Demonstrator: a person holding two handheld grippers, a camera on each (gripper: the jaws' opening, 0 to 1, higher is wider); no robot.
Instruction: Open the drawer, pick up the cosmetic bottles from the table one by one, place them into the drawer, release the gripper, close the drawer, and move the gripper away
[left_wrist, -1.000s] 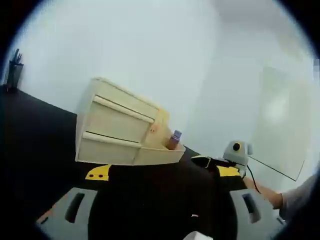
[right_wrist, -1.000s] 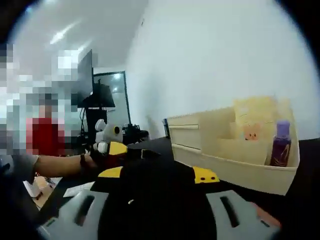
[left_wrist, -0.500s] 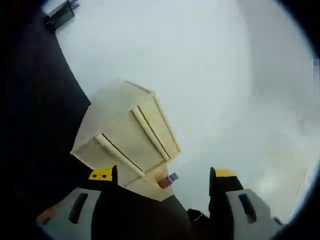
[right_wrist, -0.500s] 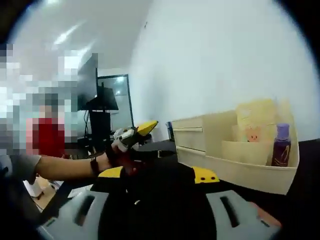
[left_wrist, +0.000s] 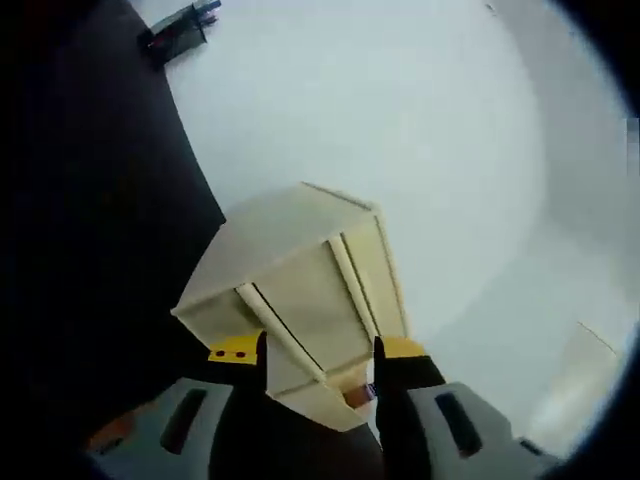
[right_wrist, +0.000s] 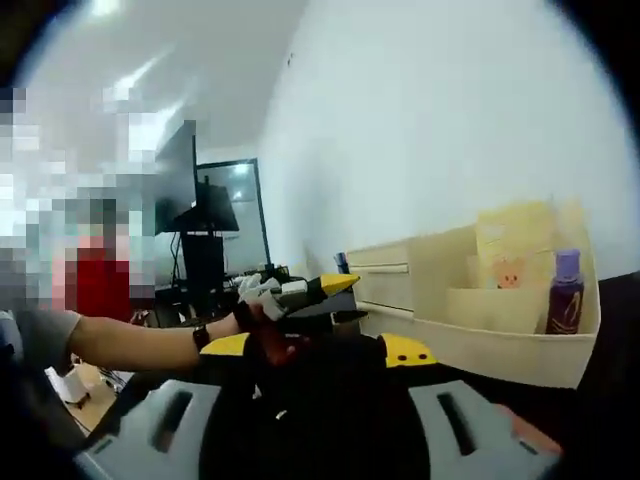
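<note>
Cream-coloured wood makes up the small drawer unit (left_wrist: 300, 290) standing on a black table (left_wrist: 90, 250) against a white wall. In the left gripper view, which is strongly rolled, the left hand-held gripper (left_wrist: 315, 352) points at the unit, its yellow-tipped jaws apart with the lower corner of the unit showing between them. In the right gripper view, the right hand-held gripper (right_wrist: 318, 350) hangs back from the unit with its jaws spread wide and nothing between them.

The bottom drawer (right_wrist: 480, 335) is pulled out. A purple cosmetic bottle (right_wrist: 564, 292) stands upright inside it at the far right end, beside a pale divider with a small orange motif. So the opening step looks done and at least one bottle is stowed; closing the drawer and drawing the grippers away is judged to remain.

The person's hand (right_wrist: 255, 305) holding the left hand-held gripper reaches in from the left of the right gripper view, toward the drawer.

Whether more bottles wait on the table cannot be told; the table near the grippers is hidden behind their dark bodies. The bottle is only a small blurred patch in the left gripper view.
</note>
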